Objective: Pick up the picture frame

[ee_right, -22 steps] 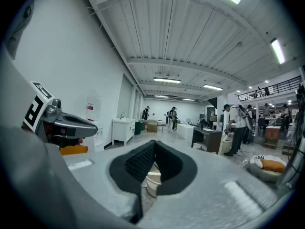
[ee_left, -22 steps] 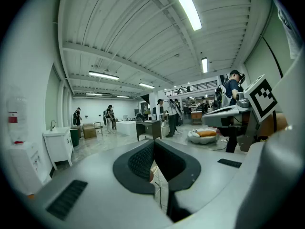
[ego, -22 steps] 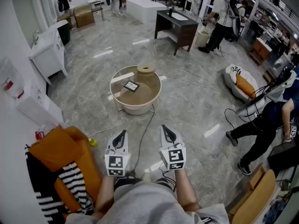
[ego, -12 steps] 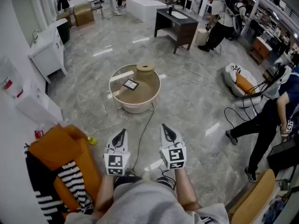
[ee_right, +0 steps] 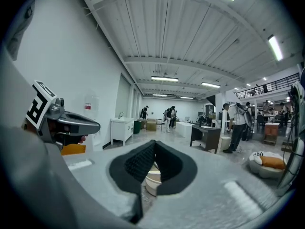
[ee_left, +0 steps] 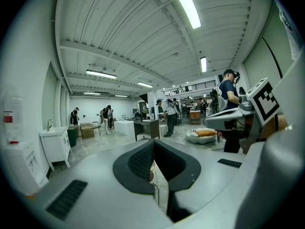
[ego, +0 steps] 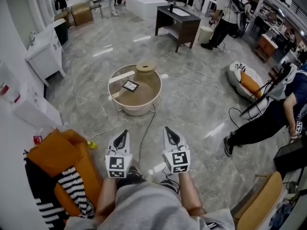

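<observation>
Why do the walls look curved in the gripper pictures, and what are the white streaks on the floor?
Left and right gripper views: wide-angle lenses bow the ceiling, with dark corners. Head view: the streaks are lights reflected on the glossy floor.

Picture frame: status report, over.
Left gripper and right gripper shut, empty. Frame lies on round table, beside vase, well ahead. Cable on floor in between.

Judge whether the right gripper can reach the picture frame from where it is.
Probably not: the right gripper is far from the picture frame on the round table, though bare floor lies between.
</observation>
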The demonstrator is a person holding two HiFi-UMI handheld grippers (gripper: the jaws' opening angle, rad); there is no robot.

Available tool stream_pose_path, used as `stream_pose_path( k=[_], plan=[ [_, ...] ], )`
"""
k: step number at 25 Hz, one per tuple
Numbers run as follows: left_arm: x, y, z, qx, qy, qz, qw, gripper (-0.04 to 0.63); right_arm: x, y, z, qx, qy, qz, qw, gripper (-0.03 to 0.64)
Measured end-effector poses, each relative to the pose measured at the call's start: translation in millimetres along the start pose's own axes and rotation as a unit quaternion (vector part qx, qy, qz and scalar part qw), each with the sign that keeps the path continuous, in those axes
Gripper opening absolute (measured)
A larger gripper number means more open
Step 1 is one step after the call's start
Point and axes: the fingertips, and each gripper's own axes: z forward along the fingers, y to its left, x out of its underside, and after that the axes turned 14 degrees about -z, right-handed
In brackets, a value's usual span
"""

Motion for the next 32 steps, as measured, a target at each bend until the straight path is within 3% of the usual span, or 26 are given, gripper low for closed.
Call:
stream_pose_path(
  k=[13, 26, 32],
  plan=[
    [-13.8, 49.7, 122.0, 0.004, 0.020, 0.005, 0.9998, 0.017, 20.4, -40.3, 117.3, -0.013, 0.014, 0.008, 1.000, 0.000],
    [-69.4, 170.8, 281.4, 0.003, 0.028, -0.010, 0.9996, 0.017, -1.6, -72.7, 330.3, -0.043, 0.031, 0.003, 0.999, 0.000],
    [-86.7, 221.3, 330.5, 0.002, 0.026, -0.014, 0.9996, 0.017, -11.4, -73.9, 409.1, -0.055, 0.033, -0.001, 0.998, 0.000]
  ],
)
